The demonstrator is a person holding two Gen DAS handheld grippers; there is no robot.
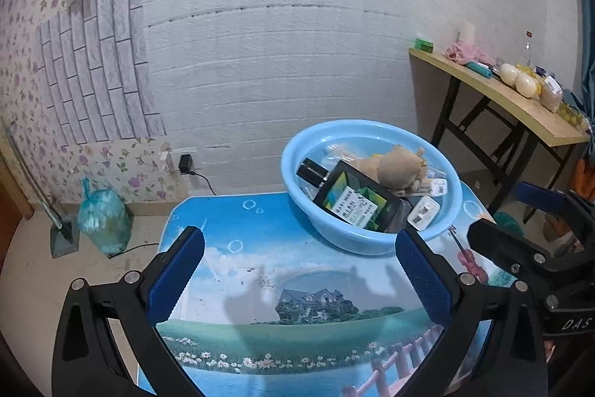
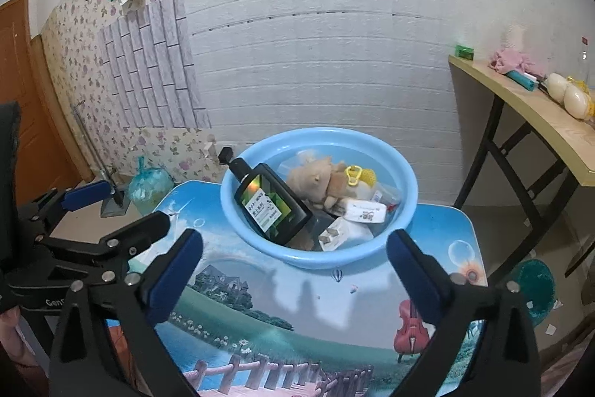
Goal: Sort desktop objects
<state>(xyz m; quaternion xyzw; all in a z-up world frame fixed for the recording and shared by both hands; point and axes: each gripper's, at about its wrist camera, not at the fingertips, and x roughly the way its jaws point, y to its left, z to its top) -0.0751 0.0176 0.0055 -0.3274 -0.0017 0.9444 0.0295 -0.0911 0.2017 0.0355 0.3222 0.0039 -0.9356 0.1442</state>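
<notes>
Left wrist view: left gripper (image 1: 299,248) spread wide, nothing between the pads, hanging over the printed desk (image 1: 260,270). Blue basin (image 1: 357,242) sits at the desk's far right corner, holding a dark flat bottle (image 1: 353,201), long axis diagonal, black cap pointing up-left toward the far wall, base toward the near rim; plush toy (image 1: 399,170) behind it. Right wrist view: right gripper (image 2: 293,248) spread fully, empty, over the desk (image 2: 316,307). Basin (image 2: 319,257) at the far edge; bottle (image 2: 273,205) leans on the left rim, cap up-left, beside plush (image 2: 312,179) and white charger (image 2: 346,233).
</notes>
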